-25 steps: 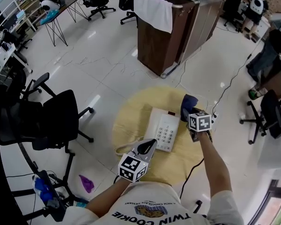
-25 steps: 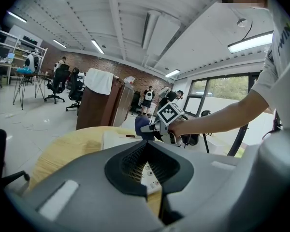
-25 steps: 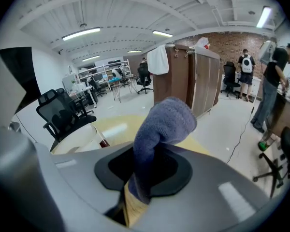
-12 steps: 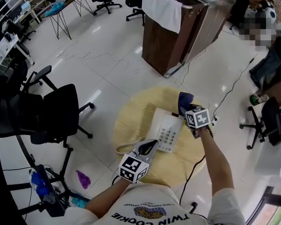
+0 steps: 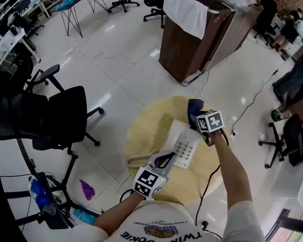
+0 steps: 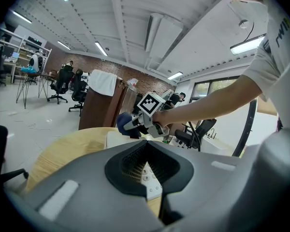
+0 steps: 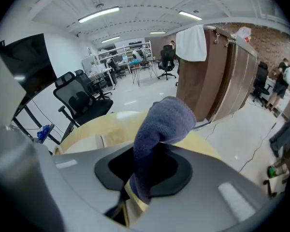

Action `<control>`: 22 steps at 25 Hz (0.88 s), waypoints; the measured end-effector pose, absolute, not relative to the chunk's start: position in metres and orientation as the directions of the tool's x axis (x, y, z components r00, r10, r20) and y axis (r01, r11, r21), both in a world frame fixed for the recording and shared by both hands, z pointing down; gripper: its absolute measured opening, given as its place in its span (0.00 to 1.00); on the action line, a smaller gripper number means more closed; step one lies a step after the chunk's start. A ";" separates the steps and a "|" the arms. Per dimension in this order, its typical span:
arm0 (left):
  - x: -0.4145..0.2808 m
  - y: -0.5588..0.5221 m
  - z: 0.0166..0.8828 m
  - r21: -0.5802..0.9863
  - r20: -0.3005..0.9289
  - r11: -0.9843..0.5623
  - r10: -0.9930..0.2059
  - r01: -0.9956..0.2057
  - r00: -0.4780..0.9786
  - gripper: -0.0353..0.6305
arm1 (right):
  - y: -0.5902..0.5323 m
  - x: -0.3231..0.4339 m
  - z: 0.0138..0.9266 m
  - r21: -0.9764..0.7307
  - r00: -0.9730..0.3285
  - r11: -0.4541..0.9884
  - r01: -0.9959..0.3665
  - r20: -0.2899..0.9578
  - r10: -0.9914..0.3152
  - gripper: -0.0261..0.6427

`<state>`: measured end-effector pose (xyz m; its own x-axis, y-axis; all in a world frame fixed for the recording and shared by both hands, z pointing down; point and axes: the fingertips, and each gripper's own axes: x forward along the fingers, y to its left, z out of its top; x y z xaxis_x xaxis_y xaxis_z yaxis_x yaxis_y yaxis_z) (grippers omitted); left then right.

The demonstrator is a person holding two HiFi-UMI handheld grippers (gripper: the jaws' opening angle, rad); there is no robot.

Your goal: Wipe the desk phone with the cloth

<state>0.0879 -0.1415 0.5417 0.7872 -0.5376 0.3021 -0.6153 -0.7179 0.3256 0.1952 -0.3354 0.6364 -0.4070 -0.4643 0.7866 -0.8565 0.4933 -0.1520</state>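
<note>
Cloth (image 5: 194,106), pinched in right gripper (image 5: 199,118), has shifted toward far end of phone (image 5: 184,144); wipe looks underway. Left gripper (image 5: 164,160) closed, empty, at phone's near edge.

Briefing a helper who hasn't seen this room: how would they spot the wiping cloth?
Find the round wooden table on the white floor, with a white desk phone on it. At the phone's far end the right gripper is shut on the cloth: dark blue and fuzzy, the only soft thing there.
</note>
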 end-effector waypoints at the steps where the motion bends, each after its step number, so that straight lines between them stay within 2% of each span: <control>1: 0.089 -0.145 0.543 0.318 0.301 -0.719 -0.541 -0.618 0.785 0.04 | -0.339 0.190 0.636 -0.158 -0.412 0.497 -0.853 0.789 -0.456 0.15; 22: 0.085 -0.139 0.539 0.296 0.272 -0.751 -0.526 -0.590 0.806 0.04 | -0.363 0.092 0.643 -0.172 -0.455 0.613 -0.772 0.821 -0.344 0.15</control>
<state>0.0855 -0.1394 0.5386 0.8060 -0.5259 0.2716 -0.5899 -0.7511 0.2964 0.0916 -0.3629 0.6428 -0.4555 -0.3436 0.8213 -0.7715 0.6126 -0.1716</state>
